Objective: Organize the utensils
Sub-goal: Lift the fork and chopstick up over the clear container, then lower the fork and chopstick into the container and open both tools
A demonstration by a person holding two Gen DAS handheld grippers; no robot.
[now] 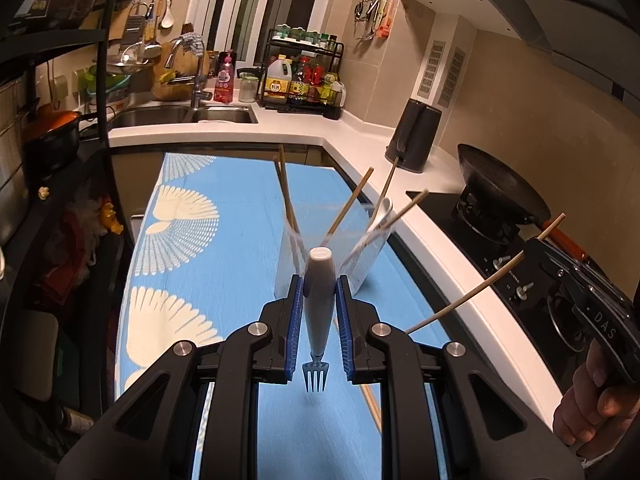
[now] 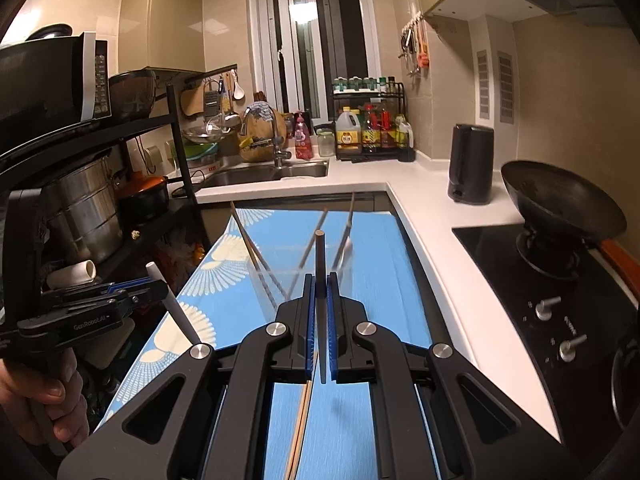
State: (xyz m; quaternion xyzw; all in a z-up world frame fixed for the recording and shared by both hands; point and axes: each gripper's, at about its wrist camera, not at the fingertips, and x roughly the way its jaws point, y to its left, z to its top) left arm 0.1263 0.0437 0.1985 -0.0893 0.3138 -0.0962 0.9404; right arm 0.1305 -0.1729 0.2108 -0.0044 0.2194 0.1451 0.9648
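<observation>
My left gripper (image 1: 319,286) is shut on a fork (image 1: 319,304) with a thick white handle; its blue tines point back toward the camera. Beyond it on the blue mat (image 1: 224,248) stands a clear utensil holder (image 1: 366,264) with several wooden chopsticks and a white spoon (image 1: 385,209) leaning in it. My right gripper (image 2: 320,282) is shut on one wooden chopstick (image 2: 319,256), held above the mat just short of the holder (image 2: 264,280). The left wrist view shows that gripper (image 1: 538,246) at the right with its chopstick (image 1: 464,300). Another chopstick (image 2: 300,420) lies on the mat.
A white counter (image 2: 424,216) wraps the back and right, with a sink (image 2: 264,174), a bottle rack (image 2: 372,128), a black kettle (image 2: 470,164) and a wok (image 2: 560,208) on the hob. A dark shelf (image 2: 132,208) with pots stands at the left.
</observation>
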